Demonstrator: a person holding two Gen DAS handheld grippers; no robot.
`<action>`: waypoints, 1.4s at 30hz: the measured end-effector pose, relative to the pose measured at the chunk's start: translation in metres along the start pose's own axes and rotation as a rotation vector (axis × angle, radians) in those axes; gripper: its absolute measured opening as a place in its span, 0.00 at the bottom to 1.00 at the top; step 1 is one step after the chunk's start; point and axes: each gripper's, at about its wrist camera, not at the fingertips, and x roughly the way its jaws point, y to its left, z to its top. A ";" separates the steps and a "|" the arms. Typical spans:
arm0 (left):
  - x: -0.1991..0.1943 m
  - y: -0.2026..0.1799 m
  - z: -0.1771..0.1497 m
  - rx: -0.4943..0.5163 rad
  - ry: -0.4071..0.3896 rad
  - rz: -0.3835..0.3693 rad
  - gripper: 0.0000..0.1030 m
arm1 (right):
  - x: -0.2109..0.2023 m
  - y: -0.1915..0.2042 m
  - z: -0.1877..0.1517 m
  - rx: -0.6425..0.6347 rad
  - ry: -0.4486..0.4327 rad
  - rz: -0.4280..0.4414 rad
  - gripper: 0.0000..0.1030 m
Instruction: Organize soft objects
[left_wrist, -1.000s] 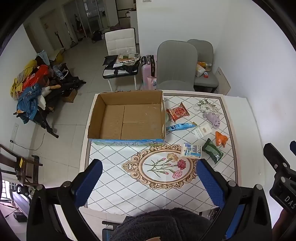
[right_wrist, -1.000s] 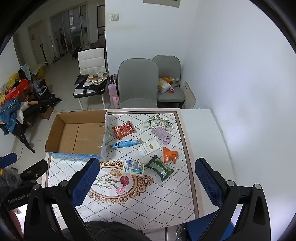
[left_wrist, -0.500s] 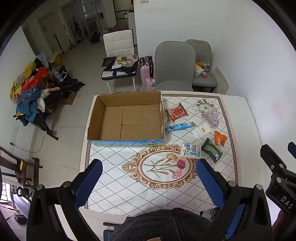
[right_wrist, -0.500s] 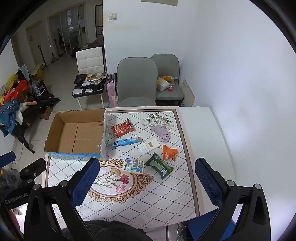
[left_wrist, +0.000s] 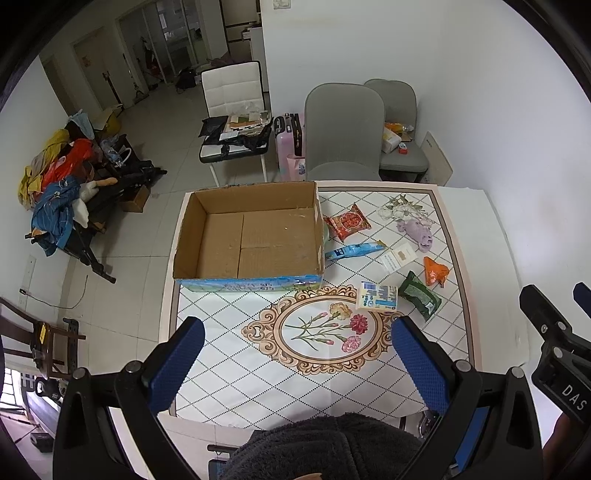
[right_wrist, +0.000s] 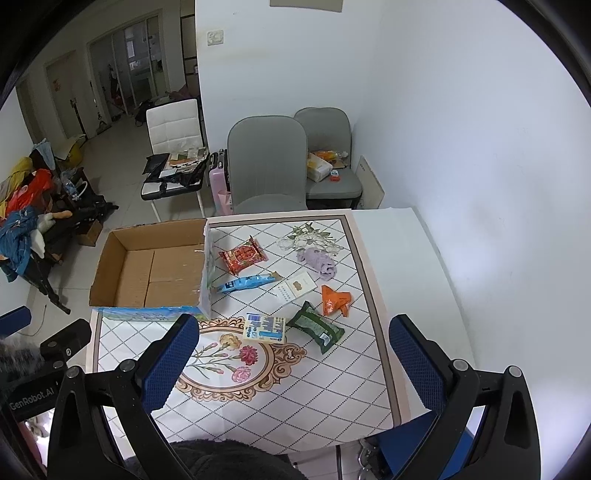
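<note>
Home living room, tiled floor (left_wrist: 155, 122), chairs (left_wrist: 343, 129), clothes pile (left_wrist: 55, 184), suitcase (left_wrist: 290, 144)

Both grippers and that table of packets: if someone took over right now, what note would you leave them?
Left gripper: jaws open, holding nothing, above the near table edge.
Right gripper: the same.
Cardboard box: on the table's left side, nothing inside.
To its right on the cloth: red packet, blue packet, purple cloth, white card, orange packet, green packet, white-blue pack.
Done: nothing boxed.
Left: all of it.
</note>
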 end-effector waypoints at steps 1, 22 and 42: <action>0.000 0.000 -0.001 -0.001 0.000 -0.001 1.00 | 0.000 0.000 -0.001 0.001 0.002 0.000 1.00; -0.003 0.000 -0.015 -0.004 -0.001 -0.011 1.00 | -0.005 -0.005 -0.006 0.006 0.003 0.006 1.00; -0.007 0.000 -0.012 -0.007 -0.007 -0.008 1.00 | -0.008 -0.002 -0.003 -0.003 -0.002 0.008 1.00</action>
